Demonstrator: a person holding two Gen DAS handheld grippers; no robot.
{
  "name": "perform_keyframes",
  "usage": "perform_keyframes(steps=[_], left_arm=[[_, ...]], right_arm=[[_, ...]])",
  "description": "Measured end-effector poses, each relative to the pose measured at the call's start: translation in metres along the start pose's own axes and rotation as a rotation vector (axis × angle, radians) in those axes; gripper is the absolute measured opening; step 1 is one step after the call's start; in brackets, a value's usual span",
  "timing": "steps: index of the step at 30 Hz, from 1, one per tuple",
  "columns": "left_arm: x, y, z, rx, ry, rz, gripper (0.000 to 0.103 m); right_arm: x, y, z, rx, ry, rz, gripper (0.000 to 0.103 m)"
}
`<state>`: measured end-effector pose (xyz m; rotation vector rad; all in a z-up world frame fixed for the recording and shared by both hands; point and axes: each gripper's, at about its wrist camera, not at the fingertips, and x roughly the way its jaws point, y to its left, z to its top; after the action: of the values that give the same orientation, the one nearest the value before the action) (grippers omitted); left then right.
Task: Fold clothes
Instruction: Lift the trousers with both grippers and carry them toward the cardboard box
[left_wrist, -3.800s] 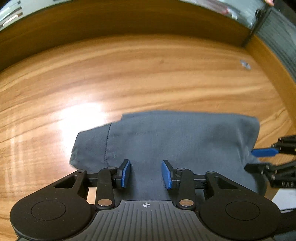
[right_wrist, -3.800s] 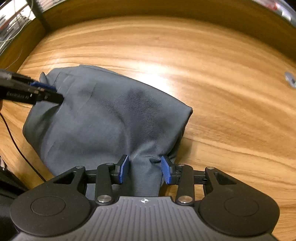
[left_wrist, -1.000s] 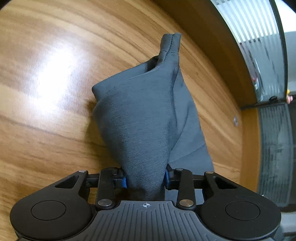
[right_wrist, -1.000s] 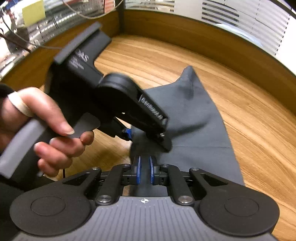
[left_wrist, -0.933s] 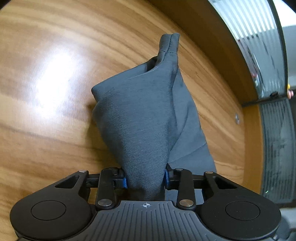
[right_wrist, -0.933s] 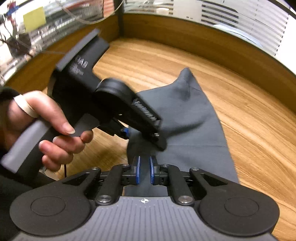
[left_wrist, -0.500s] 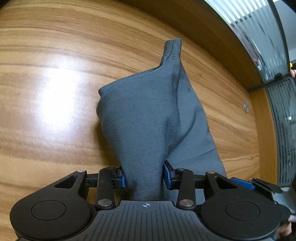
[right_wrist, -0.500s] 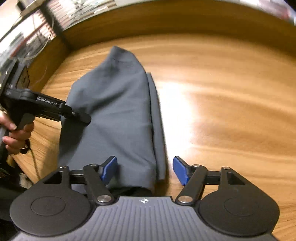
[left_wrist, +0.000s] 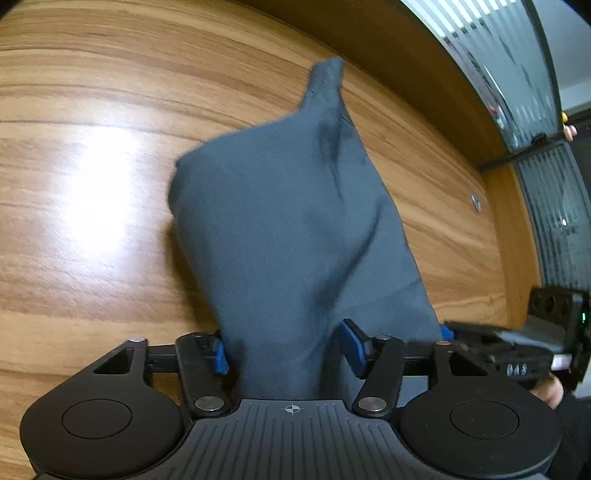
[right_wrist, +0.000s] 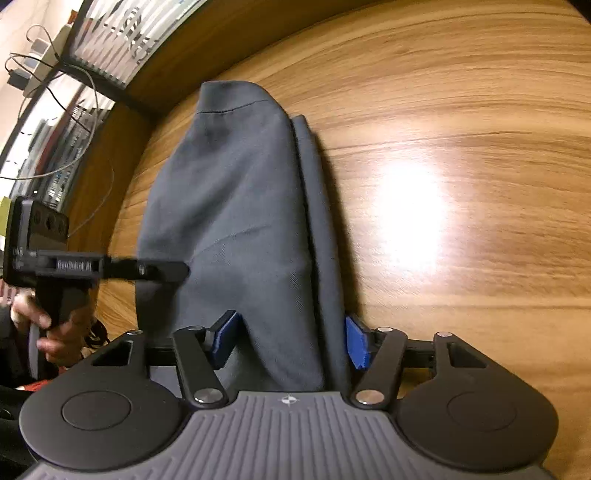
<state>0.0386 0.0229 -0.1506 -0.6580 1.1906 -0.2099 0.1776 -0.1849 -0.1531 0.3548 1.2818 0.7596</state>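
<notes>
A dark grey folded garment (left_wrist: 288, 221) lies on the wooden table (left_wrist: 92, 258), one corner pointing away. My left gripper (left_wrist: 284, 350) straddles its near end; the jaws are opening and the blue pads (left_wrist: 351, 347) stand just off the cloth. In the right wrist view the same garment (right_wrist: 236, 206) runs between the jaws of my right gripper (right_wrist: 290, 343), which are closing with the fold between them, not pressing it. The left gripper (right_wrist: 147, 269) reaches in from the left there. The right gripper (left_wrist: 480, 343) shows at the left wrist view's right edge.
A raised wooden rim (left_wrist: 424, 92) with a glass partition (left_wrist: 498, 62) behind it bounds the table. A small metal disc (left_wrist: 475, 201) sits in the tabletop near the corner. Cables (right_wrist: 74, 85) hang beyond the rim. A person's hand (right_wrist: 55, 325) holds the left gripper's handle.
The left jaws have spread off the cloth they were pinching. The right gripper has come down from above the left hand to the garment's near end, and its shut jaws now stand wide around the fold.
</notes>
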Motion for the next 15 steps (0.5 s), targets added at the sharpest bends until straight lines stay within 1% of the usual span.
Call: perform_keyframes(steps=[1, 4, 6, 9, 10, 11, 12, 13, 14, 15], left_arm=[[0.001, -0.002, -0.002, 0.008, -0.005, -0.007, 0.067], [0.005, -0.006, -0.003, -0.010, -0.020, -0.033, 0.068], [0.008, -0.009, -0.004, -0.019, -0.027, -0.048, 0.071], [0.011, -0.018, -0.006, -0.001, -0.026, -0.068, 0.070], [0.009, -0.022, -0.007, 0.011, -0.029, -0.079, 0.063], [0.007, -0.024, -0.007, 0.023, -0.036, -0.083, 0.057], [0.004, -0.027, -0.007, 0.035, -0.042, -0.087, 0.045], [0.001, -0.030, -0.007, 0.050, -0.047, -0.095, 0.039], [-0.002, -0.033, -0.006, 0.066, -0.052, -0.105, 0.037], [-0.004, -0.039, -0.006, 0.089, -0.052, -0.107, 0.035]], right_arm=[[0.003, 0.001, 0.001, 0.001, -0.003, 0.007, 0.065], [0.010, 0.006, 0.003, 0.008, -0.013, 0.022, 0.064], [0.014, 0.010, 0.002, 0.022, -0.021, 0.020, 0.059], [0.017, 0.016, -0.002, 0.035, -0.043, -0.004, 0.051], [0.016, 0.019, -0.004, 0.037, -0.058, -0.016, 0.045], [0.015, 0.022, -0.007, 0.040, -0.075, -0.023, 0.037], [0.011, 0.025, -0.010, 0.046, -0.098, -0.032, 0.033], [0.006, 0.029, -0.013, 0.054, -0.120, -0.037, 0.027], [0.000, 0.032, -0.016, 0.063, -0.140, -0.038, 0.024], [-0.006, 0.037, -0.021, 0.071, -0.167, -0.038, 0.024]])
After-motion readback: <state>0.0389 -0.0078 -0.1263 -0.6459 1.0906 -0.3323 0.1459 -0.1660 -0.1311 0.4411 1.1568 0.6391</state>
